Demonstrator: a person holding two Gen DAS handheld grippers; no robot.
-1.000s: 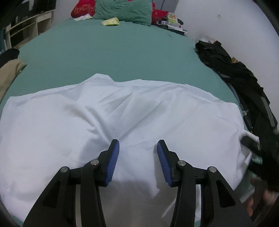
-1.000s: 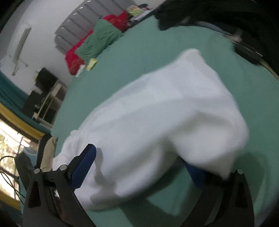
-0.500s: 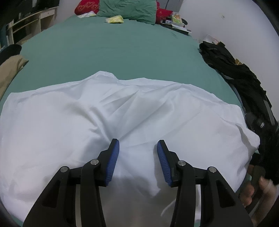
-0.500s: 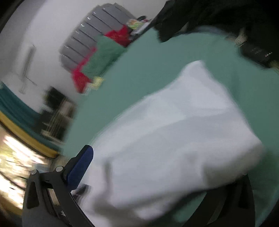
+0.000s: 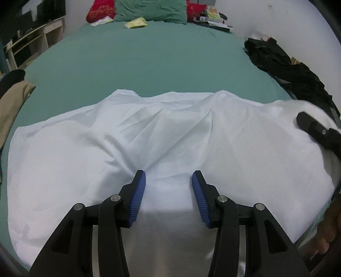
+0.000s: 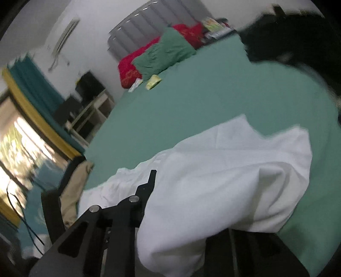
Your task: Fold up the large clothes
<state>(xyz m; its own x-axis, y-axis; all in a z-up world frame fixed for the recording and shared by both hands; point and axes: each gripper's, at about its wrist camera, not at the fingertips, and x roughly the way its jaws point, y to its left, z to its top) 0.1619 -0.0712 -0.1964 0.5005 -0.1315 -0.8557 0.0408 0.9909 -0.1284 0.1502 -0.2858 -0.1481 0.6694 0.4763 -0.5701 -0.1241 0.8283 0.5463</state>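
Note:
A large white garment lies spread across the green bed. My left gripper stands open, its blue pads resting on the cloth near the front edge with nothing pinched between them. At the garment's right end, a black finger of my right gripper lies on the raised cloth. In the right wrist view the right gripper has its jaws closing on a bunched corner of the white garment, which is lifted off the bed. The cloth hides its right finger.
A pile of black clothes lies along the bed's right edge by the wall. A tan garment hangs at the left edge. Pillows and small items sit at the far end. A shelf unit stands at the left. A hand shows at the lower right.
The right gripper's jaws went from wide apart to closed on the garment's right corner and lifted it. The garment's right edge now stands higher. The left gripper has stayed put.

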